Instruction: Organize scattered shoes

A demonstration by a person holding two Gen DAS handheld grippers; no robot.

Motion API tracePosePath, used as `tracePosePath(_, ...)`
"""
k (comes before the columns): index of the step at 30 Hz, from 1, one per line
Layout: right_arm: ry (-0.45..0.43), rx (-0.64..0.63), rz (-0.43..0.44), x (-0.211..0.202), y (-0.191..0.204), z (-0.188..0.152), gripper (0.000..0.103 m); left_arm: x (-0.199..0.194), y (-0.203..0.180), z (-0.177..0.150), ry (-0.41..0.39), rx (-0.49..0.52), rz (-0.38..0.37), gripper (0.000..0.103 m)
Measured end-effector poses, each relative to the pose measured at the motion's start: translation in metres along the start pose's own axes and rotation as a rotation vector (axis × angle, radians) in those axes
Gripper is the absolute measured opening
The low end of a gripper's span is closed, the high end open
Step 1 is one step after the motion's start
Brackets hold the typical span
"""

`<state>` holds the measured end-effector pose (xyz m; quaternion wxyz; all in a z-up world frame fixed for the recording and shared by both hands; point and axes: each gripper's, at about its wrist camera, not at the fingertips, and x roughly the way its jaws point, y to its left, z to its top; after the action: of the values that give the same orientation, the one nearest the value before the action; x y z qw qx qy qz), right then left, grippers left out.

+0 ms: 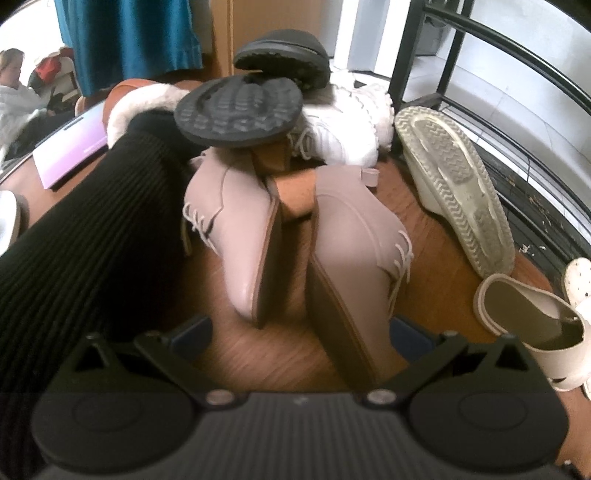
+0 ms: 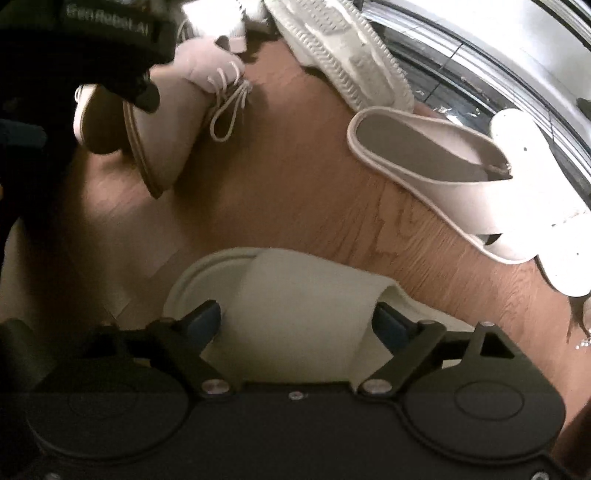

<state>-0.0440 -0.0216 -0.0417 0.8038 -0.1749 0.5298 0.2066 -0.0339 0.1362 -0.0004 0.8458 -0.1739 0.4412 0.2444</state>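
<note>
The right gripper's (image 2: 297,319) jaws stand spread on either side of a pale slipper (image 2: 295,291) lying on the wooden floor (image 2: 295,177) at the near edge of the right wrist view; whether the pads already press its strap I cannot tell, so I read them as not yet gripping. The left gripper's (image 1: 299,332) jaws are spread too. The right-hand pink boot (image 1: 354,236) lies on its side with its sole edge reaching down between them, seemingly untouched.

The slipper looks light and soft, a foam or fabric slide with a broad strap over the instep. That strap is the likely place to take it: it should give under the pads, and a pinch across the strap and sole together would probably hold better than the strap alone. It looks matte, so unlikely to slip.

The pink boots, a second one (image 1: 236,229) to the left, look stiffer and heavier, with block heels and loose laces (image 2: 229,107) that could snag. The sole edge or heel seems the firm hold.

Writing: white letters on the dark device (image 2: 107,22) at far left, roughly "GenRobot.AI", blurred.
</note>
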Motion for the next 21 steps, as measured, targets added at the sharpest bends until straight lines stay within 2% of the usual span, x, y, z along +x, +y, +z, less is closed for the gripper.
tracePosePath(2, -0.011, -0.042, 0.037, -0.004, -0.001, -0.001, 0.078, 0.0, 0.001, 0.0, 0.003, -0.006, -0.001, 0.102)
tracePosePath(5, -0.034, -0.198, 0.085, -0.016, -0.001, -0.006, 0.078, 0.001, 0.002, 0.001, 0.01, -0.019, -0.005, 0.102)
tracePosePath(9, -0.053, -0.576, 0.181, -0.035, 0.005, -0.023, 0.078, 0.002, -0.001, 0.0, 0.014, -0.011, -0.014, 0.102)
tracePosePath(12, -0.038, -0.785, 0.254, -0.041, 0.011, -0.036, 0.077, 0.001, -0.005, -0.002, 0.011, 0.008, -0.02, 0.102)
tracePosePath(15, -0.043, -0.895, 0.27, -0.037, 0.016, -0.042, 0.077, 0.0, -0.009, -0.005, 0.01, 0.028, -0.025, 0.102)
tracePosePath(21, -0.069, -0.87, 0.285, -0.016, 0.022, -0.026, 0.078, 0.002, -0.015, -0.008, 0.018, 0.06, -0.033, 0.102)
